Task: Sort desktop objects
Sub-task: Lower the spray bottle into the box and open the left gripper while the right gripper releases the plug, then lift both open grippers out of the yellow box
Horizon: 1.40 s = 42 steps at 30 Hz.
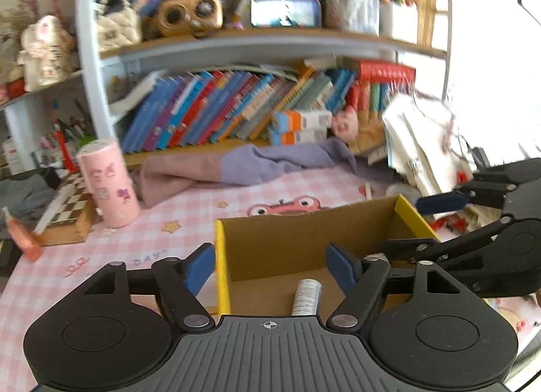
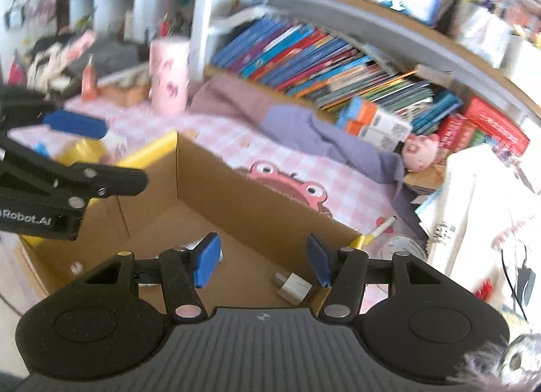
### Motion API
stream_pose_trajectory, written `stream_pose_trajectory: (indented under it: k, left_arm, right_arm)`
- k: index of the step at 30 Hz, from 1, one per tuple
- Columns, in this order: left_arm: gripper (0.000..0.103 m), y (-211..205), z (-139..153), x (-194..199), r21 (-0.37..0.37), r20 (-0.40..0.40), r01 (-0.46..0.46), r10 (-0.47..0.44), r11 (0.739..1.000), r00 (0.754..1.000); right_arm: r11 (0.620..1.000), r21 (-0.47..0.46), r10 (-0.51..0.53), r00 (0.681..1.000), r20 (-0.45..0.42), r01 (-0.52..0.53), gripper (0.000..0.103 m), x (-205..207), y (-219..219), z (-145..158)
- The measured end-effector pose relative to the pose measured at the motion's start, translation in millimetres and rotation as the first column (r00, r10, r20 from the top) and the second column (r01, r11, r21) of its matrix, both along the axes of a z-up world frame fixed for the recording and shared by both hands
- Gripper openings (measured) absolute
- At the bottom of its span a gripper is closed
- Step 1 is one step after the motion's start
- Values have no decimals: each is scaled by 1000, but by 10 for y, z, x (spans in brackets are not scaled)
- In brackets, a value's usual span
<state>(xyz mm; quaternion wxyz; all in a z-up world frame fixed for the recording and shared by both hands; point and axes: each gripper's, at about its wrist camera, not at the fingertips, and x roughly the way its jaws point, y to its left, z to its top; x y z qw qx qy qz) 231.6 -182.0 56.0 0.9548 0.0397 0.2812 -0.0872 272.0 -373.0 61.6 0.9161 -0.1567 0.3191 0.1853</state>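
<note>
Both tongs stand apart and hold nothing. The left tongs [image 1: 270, 265] straddle the left wall of a cardboard box [image 1: 304, 236]; a white tube [image 1: 306, 295] lies on the box floor between them. The right tongs [image 2: 262, 262] hang over the box, a small plug [image 2: 293, 285] just below them. A pink cup [image 1: 108, 186] stands on the desk [image 1: 101, 256], far left.

Bright daylight blows out the right; motion blur, fisheye-bent edges.

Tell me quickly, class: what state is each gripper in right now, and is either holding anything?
Left gripper: jaws open, holding nothing, over the cardboard box.
Right gripper: jaws open, holding nothing, also over the box.
</note>
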Motion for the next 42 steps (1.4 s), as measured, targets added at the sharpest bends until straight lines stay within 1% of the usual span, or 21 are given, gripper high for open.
stream_pose_trajectory:
  k: [5, 10, 11, 13, 14, 17, 20, 24, 30, 36, 40, 42]
  left_arm:
    - [79, 158, 35, -281, -40, 40, -40, 41, 998, 998]
    - [80, 324, 19, -515, -55, 51, -59, 62, 997, 997]
    - [83, 352, 17, -560, -57, 53, -61, 64, 996, 997]
    - [88, 422, 4, -659, -63, 62, -63, 67, 996, 996]
    - [90, 459, -2, -714, -65, 74, -66, 70, 996, 995]
    - [90, 565, -34, -863, -68, 92, -68, 74, 995, 993]
    - [90, 653, -56, -993, -65, 96, -47, 53, 997, 994]
    - [90, 780, -106, -1195, -30, 92, -27, 30, 999, 995]
    - [90, 1019, -209, -1489, -34, 46, -24, 25, 999, 999]
    - [90, 1225, -319, -1804, 8, 22, 4, -4, 1000, 1000]
    - [90, 1344, -399, -1961, 31, 2, 14, -14, 999, 1000]
    - [90, 1395, -449, -2012, 49, -16, 22, -22, 999, 1000]
  right_arm:
    - [992, 92, -96, 994, 47, 91, 55, -270, -40, 117]
    - [972, 144, -199, 976, 85, 185, 55, -572, -21, 150]
    - [966, 157, -221, 971, 89, 206, 56, -640, -11, 150]
    - [948, 200, -271, 958, 94, 248, 61, -780, 1, 139]
    - [937, 223, -294, 951, 92, 268, 61, -850, 9, 130]
    - [911, 257, -354, 932, 82, 323, 61, -1028, 63, 79]
    - [892, 266, -397, 914, 80, 365, 61, -1218, 167, 24]
    - [868, 274, -451, 888, 83, 415, 61, -1485, 322, -31]
    - [822, 290, -526, 849, 56, 490, 62, -1947, 646, -151]
    - [809, 276, -547, 837, 32, 519, 64, -2325, 991, -290]
    - [811, 261, -547, 837, 18, 524, 64, -2494, 1167, -370]
    - [806, 251, -558, 830, 22, 536, 64, -2568, 1246, -402]
